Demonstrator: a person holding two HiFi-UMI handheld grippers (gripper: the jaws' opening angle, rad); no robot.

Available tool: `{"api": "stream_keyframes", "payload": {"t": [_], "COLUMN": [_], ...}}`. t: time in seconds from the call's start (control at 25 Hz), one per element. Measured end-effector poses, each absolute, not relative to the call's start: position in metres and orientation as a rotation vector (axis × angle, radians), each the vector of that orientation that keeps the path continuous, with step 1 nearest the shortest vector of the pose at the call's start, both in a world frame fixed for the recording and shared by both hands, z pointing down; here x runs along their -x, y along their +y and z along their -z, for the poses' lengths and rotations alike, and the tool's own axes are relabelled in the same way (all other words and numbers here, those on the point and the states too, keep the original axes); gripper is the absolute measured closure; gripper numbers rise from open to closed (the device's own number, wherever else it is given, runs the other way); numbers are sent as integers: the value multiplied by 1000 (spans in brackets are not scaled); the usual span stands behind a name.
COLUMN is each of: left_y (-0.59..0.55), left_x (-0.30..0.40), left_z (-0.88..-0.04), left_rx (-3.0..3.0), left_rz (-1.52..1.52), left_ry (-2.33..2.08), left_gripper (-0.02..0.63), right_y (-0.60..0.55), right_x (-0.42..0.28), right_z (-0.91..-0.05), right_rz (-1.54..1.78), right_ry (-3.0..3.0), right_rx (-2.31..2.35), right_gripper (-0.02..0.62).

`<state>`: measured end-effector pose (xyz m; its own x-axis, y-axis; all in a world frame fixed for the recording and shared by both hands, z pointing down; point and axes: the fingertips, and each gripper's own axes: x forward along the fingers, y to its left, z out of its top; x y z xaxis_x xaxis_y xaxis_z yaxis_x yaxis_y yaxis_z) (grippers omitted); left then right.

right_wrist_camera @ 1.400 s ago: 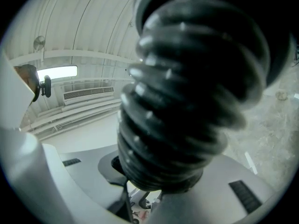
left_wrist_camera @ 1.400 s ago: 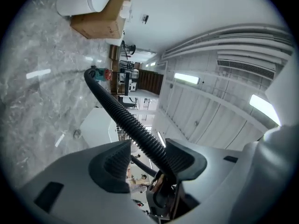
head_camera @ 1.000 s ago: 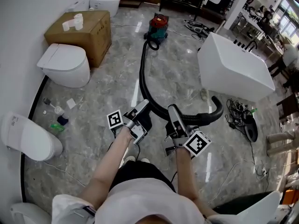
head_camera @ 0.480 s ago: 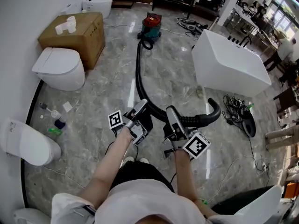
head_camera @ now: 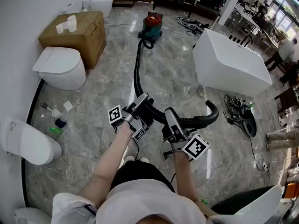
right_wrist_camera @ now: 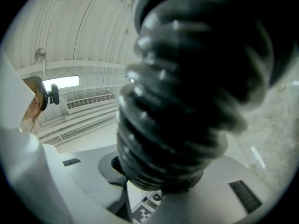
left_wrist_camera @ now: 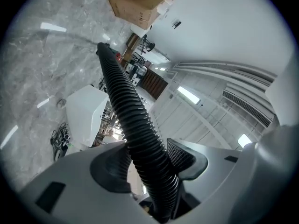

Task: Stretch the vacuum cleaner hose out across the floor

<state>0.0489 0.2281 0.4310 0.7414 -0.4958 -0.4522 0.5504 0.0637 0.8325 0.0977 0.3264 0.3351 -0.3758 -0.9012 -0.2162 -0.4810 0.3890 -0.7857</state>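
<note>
The left gripper [head_camera: 141,101] has just been closing its jaws, and they pinch the black ribbed hose [head_camera: 137,71] on the side nearer the red vacuum cleaner [head_camera: 152,23]. The right gripper [head_camera: 169,115], jaws part-open, clamps the hose farther from the vacuum cleaner. With both grips set, pulling away from the vacuum cleaner should stretch it along the floor [head_camera: 103,92]

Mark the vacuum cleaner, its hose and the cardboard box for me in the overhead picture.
vacuum cleaner [head_camera: 153,20]: head view, on its red top.
hose [head_camera: 136,73]: head view, on its long middle stretch.
cardboard box [head_camera: 86,27]: head view, on its top face.
</note>
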Motion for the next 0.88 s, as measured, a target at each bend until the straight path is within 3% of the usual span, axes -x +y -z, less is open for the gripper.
{"api": "stream_keyframes", "payload": {"t": [0.88], "left_y": [204], "left_x": [-34], "left_z": [-428], "left_rx": [-1155], "left_rz": [1015], "left_ry": [-52], "left_gripper": [434], "right_y": [319], "right_x": [-111], "right_z": [-375], "right_rz": [954], "right_ry": [1754], "right_rx": [1171], "right_gripper": [440]}}
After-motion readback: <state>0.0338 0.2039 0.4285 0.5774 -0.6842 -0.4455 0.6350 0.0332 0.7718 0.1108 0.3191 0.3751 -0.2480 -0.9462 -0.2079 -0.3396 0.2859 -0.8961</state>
